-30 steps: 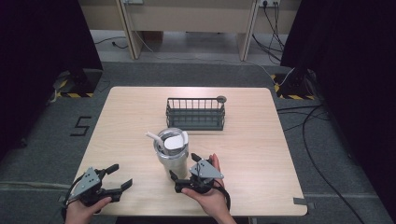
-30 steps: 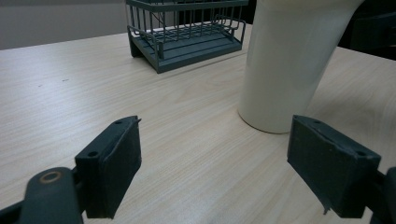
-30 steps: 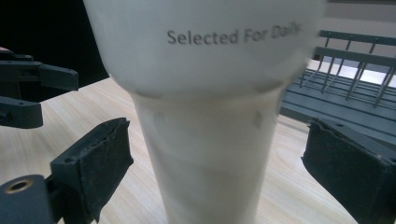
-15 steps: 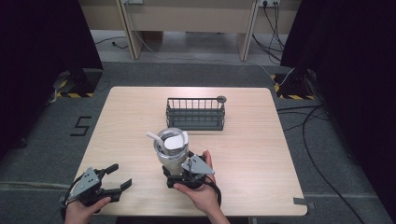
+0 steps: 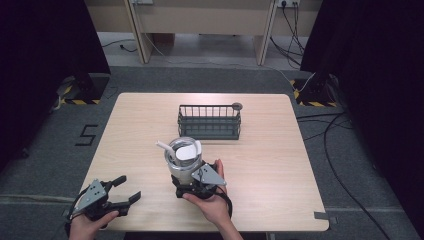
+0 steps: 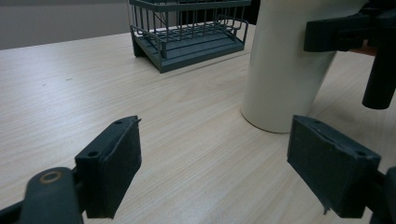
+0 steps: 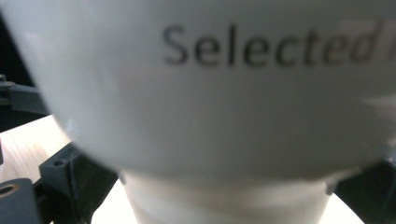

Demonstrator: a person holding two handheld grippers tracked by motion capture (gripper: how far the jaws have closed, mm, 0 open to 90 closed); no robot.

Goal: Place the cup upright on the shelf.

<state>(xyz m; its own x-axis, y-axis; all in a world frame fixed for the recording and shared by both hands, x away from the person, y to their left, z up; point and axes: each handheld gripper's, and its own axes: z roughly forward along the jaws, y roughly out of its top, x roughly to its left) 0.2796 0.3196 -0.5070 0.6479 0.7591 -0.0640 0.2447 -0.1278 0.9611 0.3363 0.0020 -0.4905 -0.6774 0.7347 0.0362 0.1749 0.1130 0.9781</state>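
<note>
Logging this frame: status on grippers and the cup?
Right gripper at the white cup, jaws either side, just been opening. Left gripper open, off the cup, holding nothing. Cup upright on table; wire basket behind it, well apart.

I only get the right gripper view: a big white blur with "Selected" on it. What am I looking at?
Observer: A cup standing on a table.
Visitor: Anything in it?
Observer: A white spoon leans out over the rim.
Visitor: Are the tongs squeezing it?
Observer: The right tongs straddle its base, and their jaws have just been opening. Beyond the cup stands a wire basket.
</note>
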